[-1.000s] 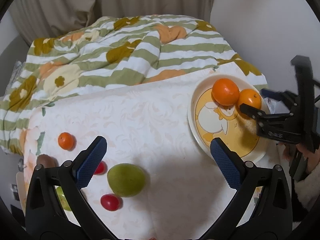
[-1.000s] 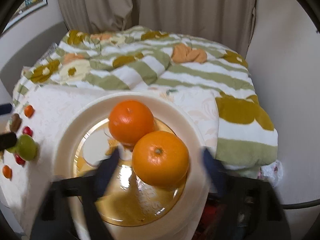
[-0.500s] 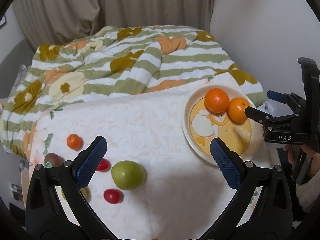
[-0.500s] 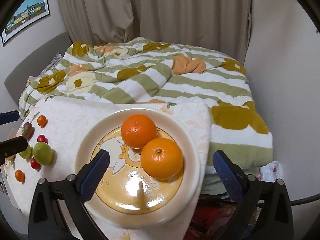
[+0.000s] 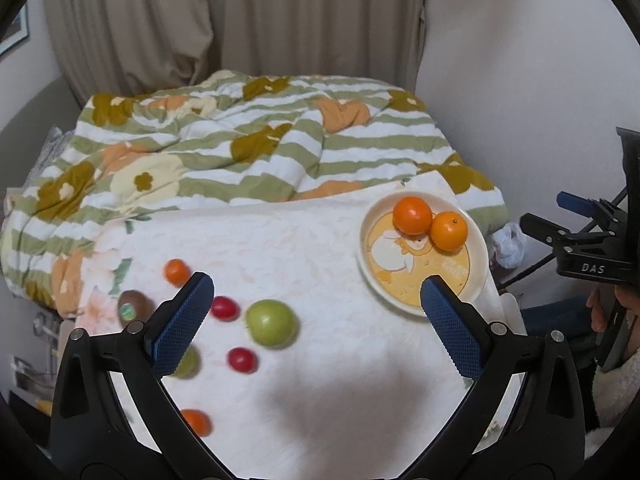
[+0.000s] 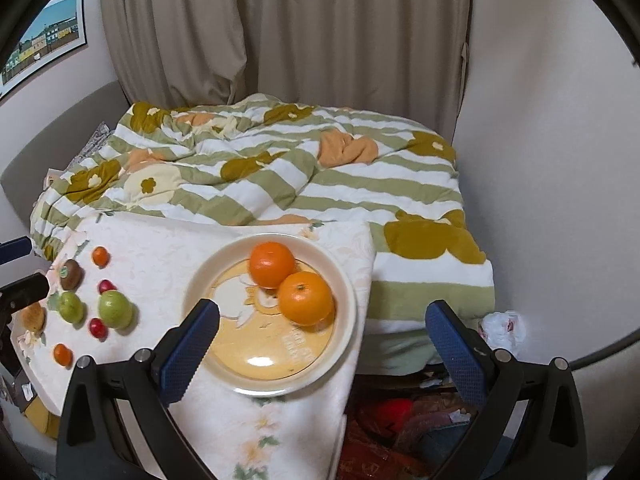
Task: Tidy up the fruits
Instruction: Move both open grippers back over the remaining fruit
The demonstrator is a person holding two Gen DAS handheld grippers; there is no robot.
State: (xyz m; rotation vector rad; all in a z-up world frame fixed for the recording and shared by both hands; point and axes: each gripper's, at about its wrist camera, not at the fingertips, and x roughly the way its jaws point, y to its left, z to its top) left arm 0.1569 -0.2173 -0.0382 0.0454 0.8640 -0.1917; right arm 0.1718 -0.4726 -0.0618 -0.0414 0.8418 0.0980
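Hovering spread and empty, both left tongs (image 5: 316,312) and right tongs (image 6: 320,340); two oranges (image 6: 305,298) sit on the plate (image 6: 208,276), so straddle the green apple (image 5: 272,323) squarely, then squeeze gently

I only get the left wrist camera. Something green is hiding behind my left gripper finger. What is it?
Observer: The right wrist view shows it whole. It is a small green fruit, lying just left of the bigger green fruit.
Child: Is anything else over there that I can't see?
Observer: Yes, a brownish lump sits at the cloth's left edge. I cannot tell what it is.
Child: Is the right gripper holding something?
Observer: No. The right gripper is wide open with nothing between its fingers, and it hovers at the near side of the plate.
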